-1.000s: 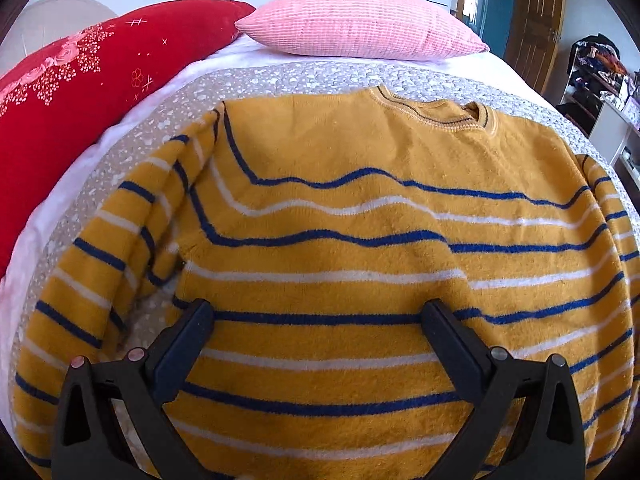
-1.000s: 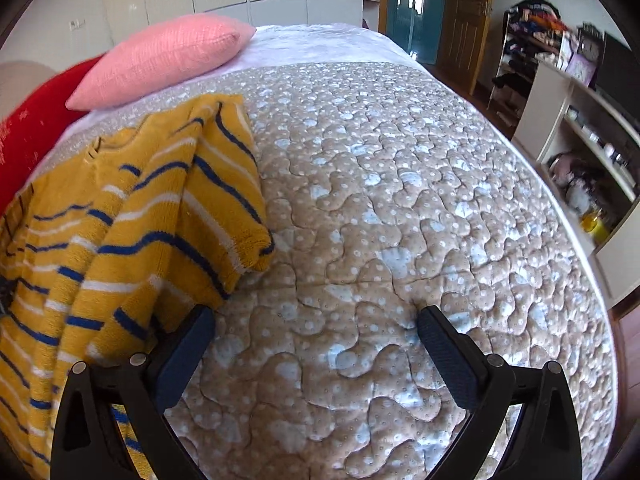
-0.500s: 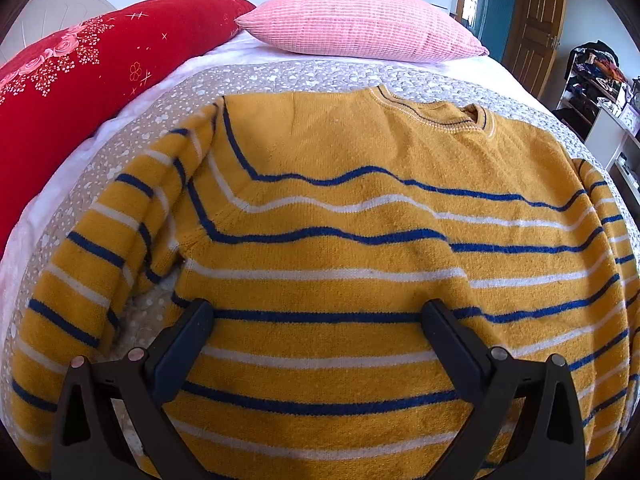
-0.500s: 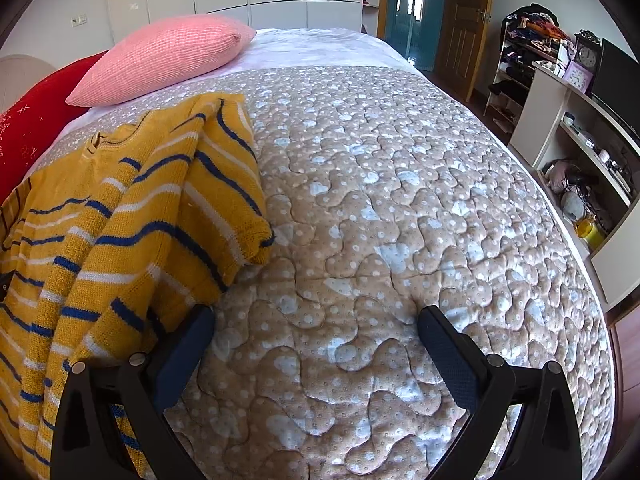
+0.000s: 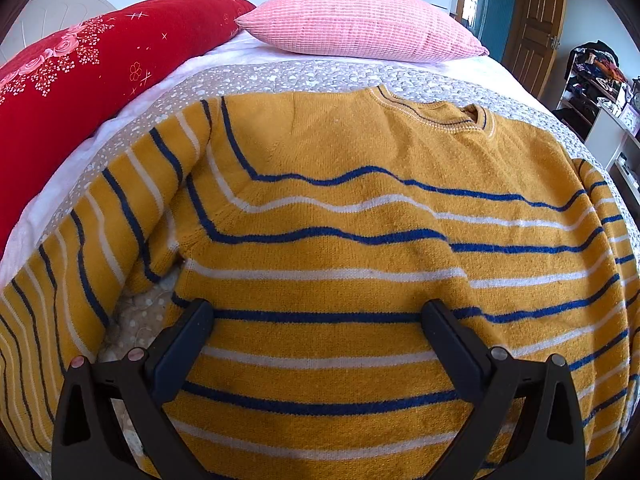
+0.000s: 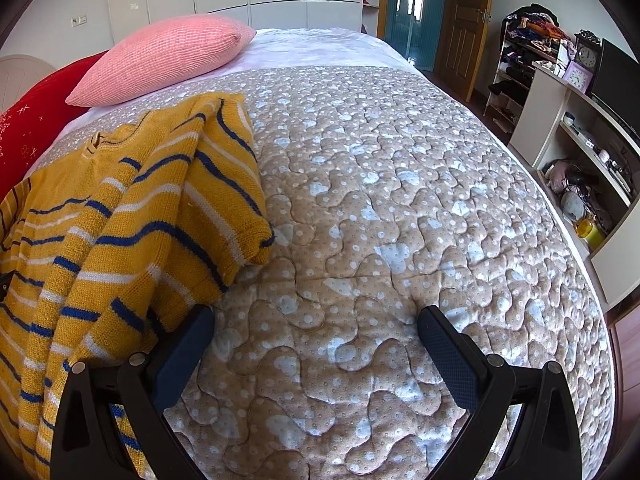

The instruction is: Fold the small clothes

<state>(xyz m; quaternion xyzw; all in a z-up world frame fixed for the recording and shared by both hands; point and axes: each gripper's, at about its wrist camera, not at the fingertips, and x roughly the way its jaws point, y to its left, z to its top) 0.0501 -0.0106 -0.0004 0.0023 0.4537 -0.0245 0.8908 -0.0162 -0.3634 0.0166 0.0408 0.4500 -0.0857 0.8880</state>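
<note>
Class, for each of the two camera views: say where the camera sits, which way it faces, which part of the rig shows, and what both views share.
Left wrist: sits on the left gripper, looking across the sweater toward the pillows; its two open fingers show, over the sweater.
Right wrist: sits on the right gripper, looking across the quilt toward the door; its open fingers show, over bare quilt beside the sweater's sleeve.
Shared: sweater, quilt, pink pillow, red pillow.

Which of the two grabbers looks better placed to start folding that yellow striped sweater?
Probably the left. The left gripper hangs open directly over the sweater, while the right gripper is open over bare quilt, its sleeve off to one side.
</note>
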